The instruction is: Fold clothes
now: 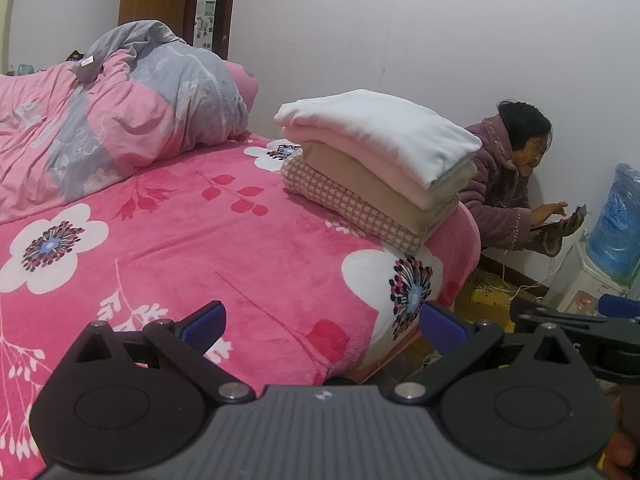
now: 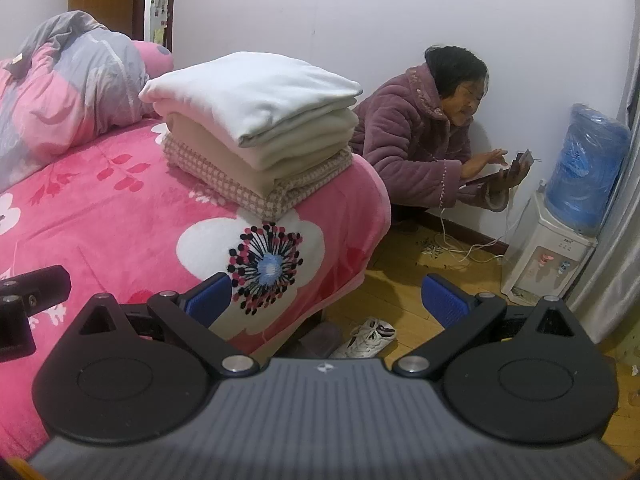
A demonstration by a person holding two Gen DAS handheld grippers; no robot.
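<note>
A stack of folded clothes (image 1: 376,160) (image 2: 256,128) rests near the far corner of the bed: a white piece on top, pink and beige ones under it, a checked one at the bottom. My left gripper (image 1: 324,322) hovers open over the pink flowered bedspread (image 1: 192,248), well short of the stack, nothing between its blue pads (image 1: 208,322). My right gripper (image 2: 326,298) is open too, at the bed's near corner, holding nothing. The right gripper (image 1: 580,320) shows at the right edge of the left wrist view; the left gripper's finger (image 2: 32,292) shows at the left of the right wrist view.
A rumpled pink and grey quilt (image 1: 112,112) is heaped at the back left of the bed. A person in a purple robe (image 2: 420,148) crouches by the wall with a phone. A water dispenser (image 2: 560,232), cables and a white shoe (image 2: 368,338) are on the wooden floor.
</note>
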